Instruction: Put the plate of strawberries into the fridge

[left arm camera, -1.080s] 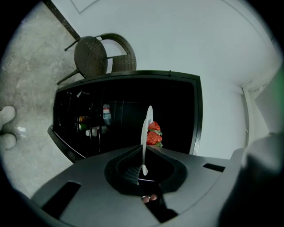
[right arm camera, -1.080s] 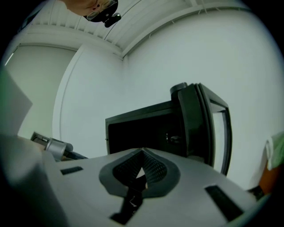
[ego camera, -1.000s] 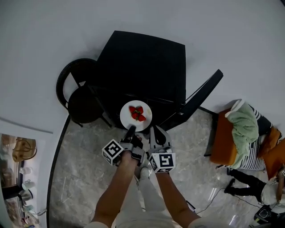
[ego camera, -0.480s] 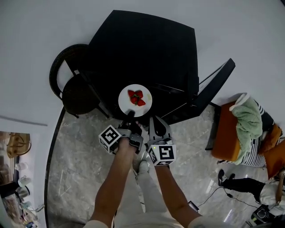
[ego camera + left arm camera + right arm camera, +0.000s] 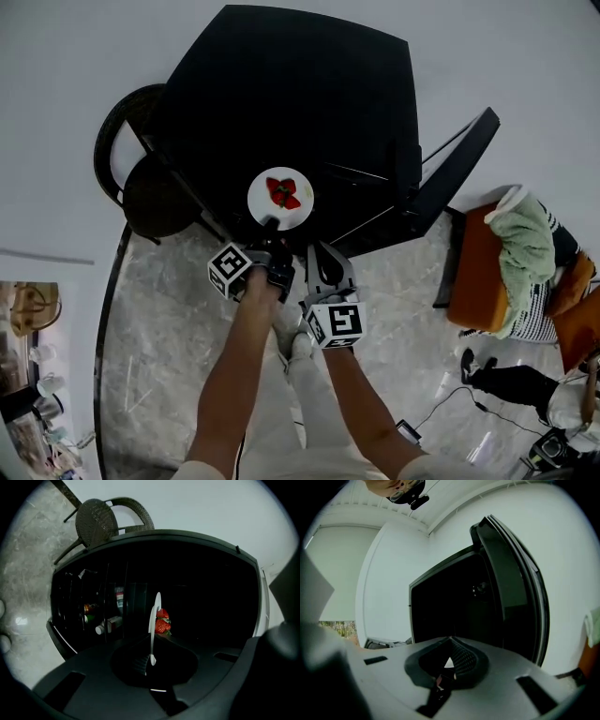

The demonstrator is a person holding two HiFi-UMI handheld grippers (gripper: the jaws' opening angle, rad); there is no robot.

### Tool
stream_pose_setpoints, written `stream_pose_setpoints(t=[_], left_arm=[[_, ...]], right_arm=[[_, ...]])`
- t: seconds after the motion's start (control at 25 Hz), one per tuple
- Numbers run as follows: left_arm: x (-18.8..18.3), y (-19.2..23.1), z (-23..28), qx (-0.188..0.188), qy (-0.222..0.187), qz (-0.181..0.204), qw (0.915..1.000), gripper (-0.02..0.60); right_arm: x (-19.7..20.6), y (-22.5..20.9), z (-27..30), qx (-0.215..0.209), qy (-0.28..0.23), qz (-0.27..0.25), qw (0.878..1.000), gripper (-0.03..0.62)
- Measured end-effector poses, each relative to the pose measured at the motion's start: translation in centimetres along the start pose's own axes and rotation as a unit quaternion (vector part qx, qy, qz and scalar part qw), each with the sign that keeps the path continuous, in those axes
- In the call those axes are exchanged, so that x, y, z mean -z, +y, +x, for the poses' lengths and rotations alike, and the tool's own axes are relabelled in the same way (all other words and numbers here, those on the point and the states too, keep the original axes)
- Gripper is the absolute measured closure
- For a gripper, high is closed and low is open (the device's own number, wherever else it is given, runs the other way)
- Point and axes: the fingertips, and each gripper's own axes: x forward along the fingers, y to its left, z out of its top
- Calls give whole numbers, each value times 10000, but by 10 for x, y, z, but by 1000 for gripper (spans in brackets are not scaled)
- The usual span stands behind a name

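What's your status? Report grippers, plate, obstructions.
Left gripper shut on round white plate, red strawberries aboard. Right gripper shut, empty. Black fridge open, nothing blocking.

Fridge [image 5: 300,103] at top centre in the head view, its door [image 5: 450,178] swung out to the right. Chair [image 5: 150,192] just left of the fridge, on the floor [image 5: 169,328]. Plate [image 5: 258,199] at the fridge's near edge, strawberries [image 5: 281,191] on it. Left tongs [image 5: 269,228] on the plate's near rim. Right tongs [image 5: 317,251] just right of the left tongs, apart from the plate. Bottles [image 5: 105,623] inside the fridge, left of the plate in the left gripper view. Seat [image 5: 473,272] right of the door, cloth [image 5: 525,253] on it.
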Motion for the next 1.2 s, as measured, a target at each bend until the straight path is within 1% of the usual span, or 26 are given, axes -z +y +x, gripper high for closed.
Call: stream_pose_setpoints(t=[0.16,0.52,0.72,0.88,1.0,1.2], left_arm=[[0,18,13,-198,33,110,9997,569],[-3,30,34,-254,141,301,9991,569],[-6,42,36,-374,135,293,9988,569],[-6,51,39,-528,110,217,9983,569],[-5,51,42,-610,94,226,9978,569],[-4,51,48,-718,72,188,9972,569]], right_arm=[[3,-5,-3,19,8,24,10000,591],[2,-9,-1,56,-37,60,10000,591],[5,-9,1,67,-22,73,9999,591],[9,-10,-1,92,9,127,9999,591],[10,-12,-2,133,20,258,9996,591],[10,-11,-4,117,30,234,9997,591]])
